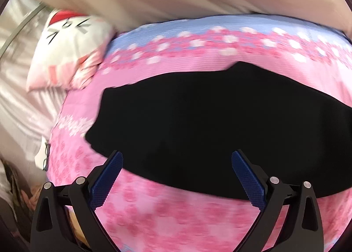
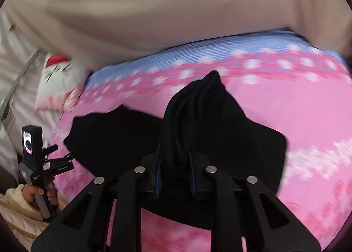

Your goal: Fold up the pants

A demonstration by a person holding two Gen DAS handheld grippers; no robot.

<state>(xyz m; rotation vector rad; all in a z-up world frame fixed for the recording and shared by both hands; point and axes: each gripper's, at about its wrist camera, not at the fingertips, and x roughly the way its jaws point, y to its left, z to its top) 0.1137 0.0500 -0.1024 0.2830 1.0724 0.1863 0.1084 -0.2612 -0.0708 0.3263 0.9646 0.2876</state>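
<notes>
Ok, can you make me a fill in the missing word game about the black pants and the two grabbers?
1. The pants lying on the pink bedspread are colored ____.
2. The right gripper is shut on a bunch of the ____.
3. The left gripper has its jaws wide ____ and holds nothing.
4. The white pillow with whiskers has a ____ bow.

Missing words: black; pants; open; red

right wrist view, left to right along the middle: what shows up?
Left gripper held in a hand → flat part of the black pants → bunched pants fabric clamped in the right gripper → pink blanket.
</notes>
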